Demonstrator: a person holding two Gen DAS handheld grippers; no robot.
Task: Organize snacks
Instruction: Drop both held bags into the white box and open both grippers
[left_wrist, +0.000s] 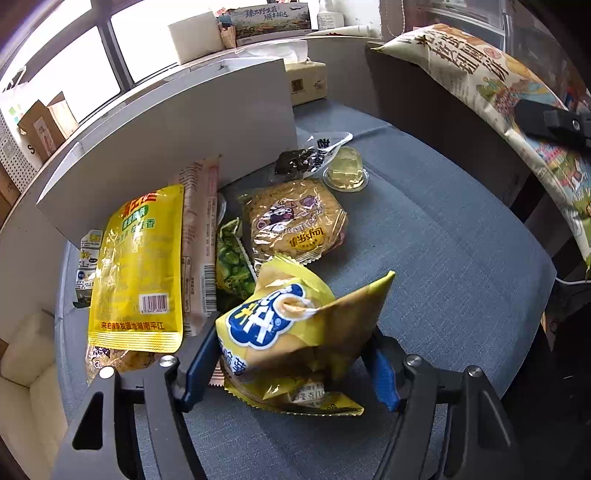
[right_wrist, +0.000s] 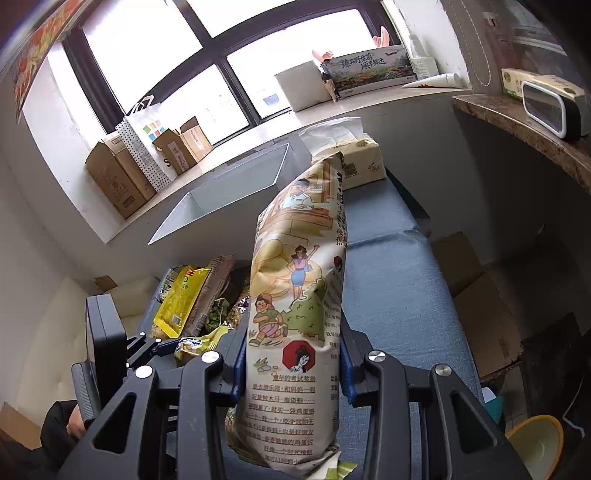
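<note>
Snacks lie heaped on a blue padded surface (left_wrist: 443, 258) beside a white open box (left_wrist: 177, 125), while a person works two hand-held grippers at once. The left gripper (left_wrist: 295, 362) has its blue-padded fingers (left_wrist: 199, 365) closed partway on a crumpled yellow snack bag (left_wrist: 291, 332), squeezed at its lower half just above the pile. The right gripper (right_wrist: 291, 369) clamps a tall cartoon-printed chip bag (right_wrist: 295, 295) upright, fingers (right_wrist: 240, 365) pressing in on both sides near its lower third. The loose pile holds a yellow pouch (left_wrist: 140, 266), a packet of green beans (left_wrist: 232, 258), a clear-wrapped noodle cake (left_wrist: 295, 221), a dark wrapped snack (left_wrist: 299, 160) and a small jelly cup (left_wrist: 347, 170). The risks look plain enough: both bags are air-filled and slippery, so either could pop, crush its contents or slide out if the squeeze changes; the tall bag, held low, may tip as it swings toward the box; and with both tools close together over the pile, a bump could scatter the packets or roll the jelly cup away. The box's near wall could also snag a bag carried in low.
</note>
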